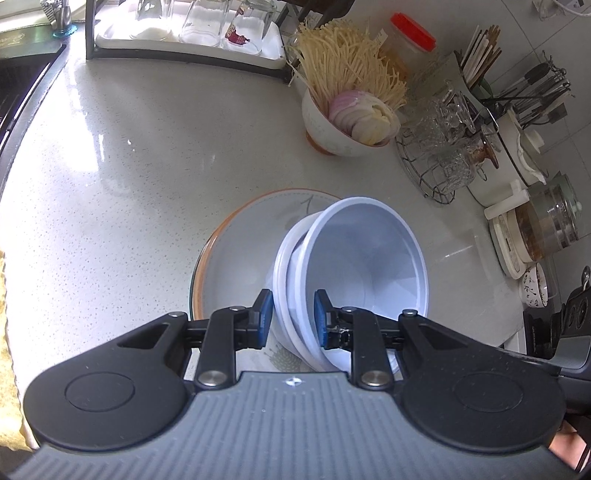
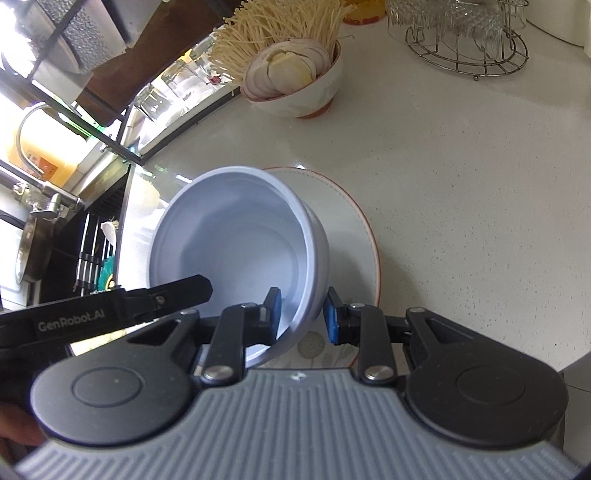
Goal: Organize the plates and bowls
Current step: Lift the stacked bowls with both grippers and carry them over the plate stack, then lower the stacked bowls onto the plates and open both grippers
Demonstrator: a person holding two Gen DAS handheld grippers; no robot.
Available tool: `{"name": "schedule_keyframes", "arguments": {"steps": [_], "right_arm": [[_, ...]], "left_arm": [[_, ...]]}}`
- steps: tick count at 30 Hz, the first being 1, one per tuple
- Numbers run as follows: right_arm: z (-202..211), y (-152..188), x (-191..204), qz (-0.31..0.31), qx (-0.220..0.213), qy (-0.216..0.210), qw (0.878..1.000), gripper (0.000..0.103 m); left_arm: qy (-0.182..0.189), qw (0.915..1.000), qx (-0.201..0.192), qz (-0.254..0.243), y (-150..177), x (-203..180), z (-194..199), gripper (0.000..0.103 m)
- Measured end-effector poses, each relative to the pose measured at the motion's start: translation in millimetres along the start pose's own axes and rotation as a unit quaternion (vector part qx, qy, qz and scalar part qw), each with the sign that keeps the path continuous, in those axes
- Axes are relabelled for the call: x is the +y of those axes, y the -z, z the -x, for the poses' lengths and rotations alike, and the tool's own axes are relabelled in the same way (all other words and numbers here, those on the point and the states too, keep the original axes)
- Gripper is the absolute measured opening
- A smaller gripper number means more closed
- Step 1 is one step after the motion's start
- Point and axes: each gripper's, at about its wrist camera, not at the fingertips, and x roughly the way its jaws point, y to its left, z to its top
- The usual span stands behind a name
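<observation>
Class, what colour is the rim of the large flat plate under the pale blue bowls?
Orange, clearest in the left wrist view.

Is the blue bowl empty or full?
Empty: the blue bowl, gripped at both rims over the plate, shows only its bare inside.

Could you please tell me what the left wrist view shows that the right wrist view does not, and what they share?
Only the left wrist view shows the red-lidded jar and utensil holder. Only the right wrist view shows the faucet and the left claw seen from the side. Both show the pale blue bowls, each claw gripping the rim, over the orange-rimmed plate, plus the noodle bowl and wire rack.
</observation>
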Motion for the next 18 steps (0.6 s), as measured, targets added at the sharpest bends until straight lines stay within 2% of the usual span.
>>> {"name": "schedule_keyframes", "arguments": {"steps": [10, 14, 18], "right_arm": [[1.5, -4.1, -1.5, -0.008, -0.013, 0.001, 1.000, 0.029], [4.2, -4.1, 0.1, -0.010, -0.024, 0.006, 1.000, 0.029], [9.7, -3.8, 3.5, -0.007, -0.040, 0.017, 0.999, 0.029]], "left_arm": [[0.001, 0.9998, 0.006, -0.019, -5.8, -5.3, -1.8, 0.028], [0.004, 0.9992, 0.016, -0.035, -8.2, -7.4, -2.5, 0.044], [0.007, 0.9981, 0.021, -0.058, -10.4, -8.3, 0.0, 0.051]]}}
